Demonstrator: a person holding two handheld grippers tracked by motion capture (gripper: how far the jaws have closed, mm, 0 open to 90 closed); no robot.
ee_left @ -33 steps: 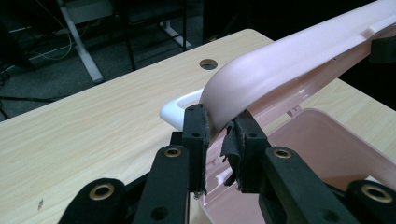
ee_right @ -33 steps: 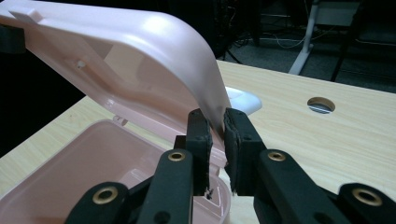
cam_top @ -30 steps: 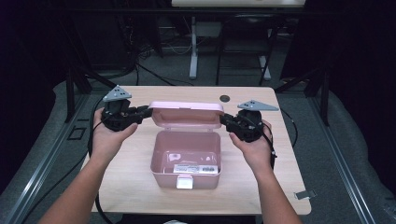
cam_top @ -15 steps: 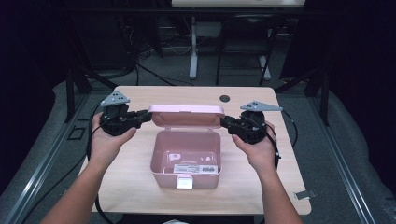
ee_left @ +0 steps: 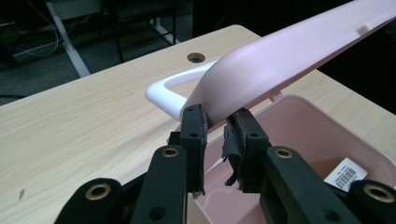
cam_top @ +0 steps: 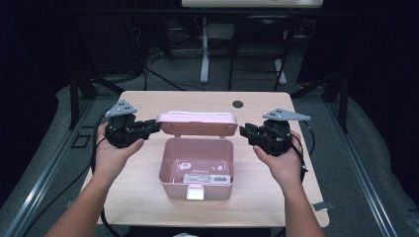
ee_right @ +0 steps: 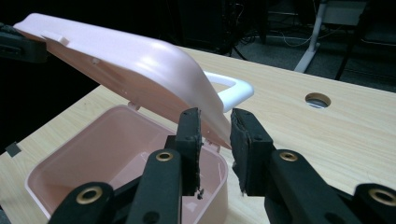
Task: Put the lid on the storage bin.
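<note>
Pale wood makes up the table (cam_top: 148, 207), which stands on a grey floor with dark desk legs and cables beyond it. With the pink box (cam_top: 197, 168) as landmark: it sits open at the middle of the table, its white latch on the wall nearest the person, and a barcode label (cam_top: 207, 178) lies on its floor. Its lid (cam_top: 196, 123) is raised over the far rim, tilted partway over the opening. The left gripper (cam_top: 153, 127) reaches in from the box's left, and its jaws are clamped on the lid's left edge (ee_left: 219, 105). The right gripper (cam_top: 243, 131) is just beside the lid's right end; its jaws stand apart around that edge (ee_right: 210, 109), and contact cannot be judged. Behind the lid a white handle (ee_left: 161, 91) projects. Farther back, a round hole (cam_top: 237, 104) pierces the tabletop.
</note>
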